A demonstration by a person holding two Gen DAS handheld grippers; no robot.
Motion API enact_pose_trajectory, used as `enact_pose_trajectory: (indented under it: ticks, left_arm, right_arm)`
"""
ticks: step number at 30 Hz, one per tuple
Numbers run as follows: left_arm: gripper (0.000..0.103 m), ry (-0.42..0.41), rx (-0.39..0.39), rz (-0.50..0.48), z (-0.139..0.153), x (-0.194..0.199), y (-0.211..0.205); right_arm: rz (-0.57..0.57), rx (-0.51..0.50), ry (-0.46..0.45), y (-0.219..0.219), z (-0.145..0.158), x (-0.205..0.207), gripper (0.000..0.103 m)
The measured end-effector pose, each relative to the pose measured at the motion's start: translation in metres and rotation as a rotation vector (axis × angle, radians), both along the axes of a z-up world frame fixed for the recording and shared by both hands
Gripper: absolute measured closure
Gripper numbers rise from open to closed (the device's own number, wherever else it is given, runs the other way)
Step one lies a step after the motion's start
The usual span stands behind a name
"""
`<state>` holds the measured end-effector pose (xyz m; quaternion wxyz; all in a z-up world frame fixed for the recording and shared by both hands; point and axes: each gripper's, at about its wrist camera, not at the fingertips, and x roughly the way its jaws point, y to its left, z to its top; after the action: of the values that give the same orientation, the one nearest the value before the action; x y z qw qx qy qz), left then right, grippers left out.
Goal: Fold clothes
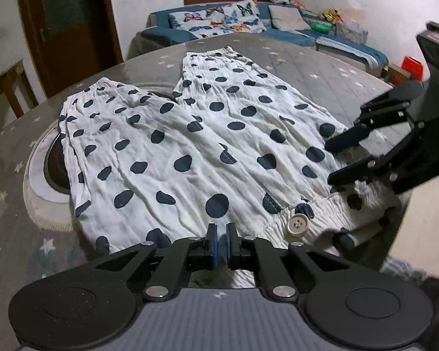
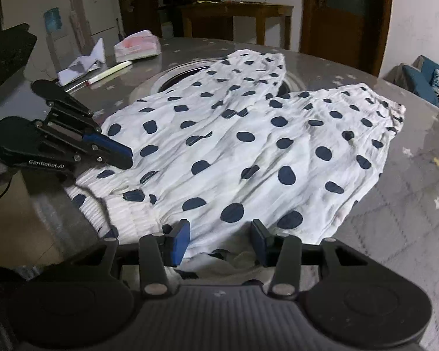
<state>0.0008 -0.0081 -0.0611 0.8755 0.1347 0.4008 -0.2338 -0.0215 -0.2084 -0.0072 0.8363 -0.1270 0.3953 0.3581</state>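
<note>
**A:** where are the polka-dot trousers (image 1: 190, 152) rn?

**B:** spread flat on the grey star-print tabletop (image 1: 322, 67), legs pointing away, waistband at the near edge. Left gripper (image 1: 221, 241) has its jaws together at the waistband, can't tell if any cloth is pinched. Right gripper (image 2: 219, 241) jaws apart over the waistband.

Polka-dot trousers (image 2: 248, 146) covering table (image 2: 395, 204) middle; paper (image 2: 82, 64), pen (image 2: 109, 71), tissue pack (image 2: 137, 45) crowding far corner; edges lying bare.
</note>
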Motion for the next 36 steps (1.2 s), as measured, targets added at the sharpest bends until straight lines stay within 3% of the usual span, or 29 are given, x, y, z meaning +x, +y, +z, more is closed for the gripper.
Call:
enact_pose_trajectory:
  ticks: [5,11,20,25,29,32,36]
  left_arm:
    - [0.094,0.028,-0.014,-0.001,0.015,0.004,0.01]
    - [0.094,-0.014,-0.107,-0.036,0.039,0.022,-0.013]
    - [0.094,0.077,-0.186,-0.16,0.016,0.04,-0.077]
    - [0.094,0.138,-0.186,-0.194,0.001,0.042,-0.092]
    - [0.092,0.139,-0.18,-0.203,-0.002,0.038,-0.096]
    - [0.082,0.137,-0.192,-0.194,0.003,0.036,-0.096]
    - [0.058,0.096,-0.204,-0.212,0.013,0.025,-0.098]
  right_arm:
    - [-0.02,0.08,0.051,-0.012,0.017,0.018,0.056]
    - [-0.138,0.074,-0.067,-0.026,0.034,0.089,0.056]
    - [-0.28,-0.023,-0.123,-0.024,0.003,0.222,0.057]
    - [-0.352,-0.044,-0.114,-0.029,-0.017,0.27,0.057]
    - [-0.409,-0.038,-0.125,-0.036,-0.022,0.299,0.057]
    - [-0.463,-0.042,-0.138,-0.041,-0.021,0.312,0.057]
    - [-0.493,-0.012,-0.16,-0.052,-0.01,0.311,0.057]
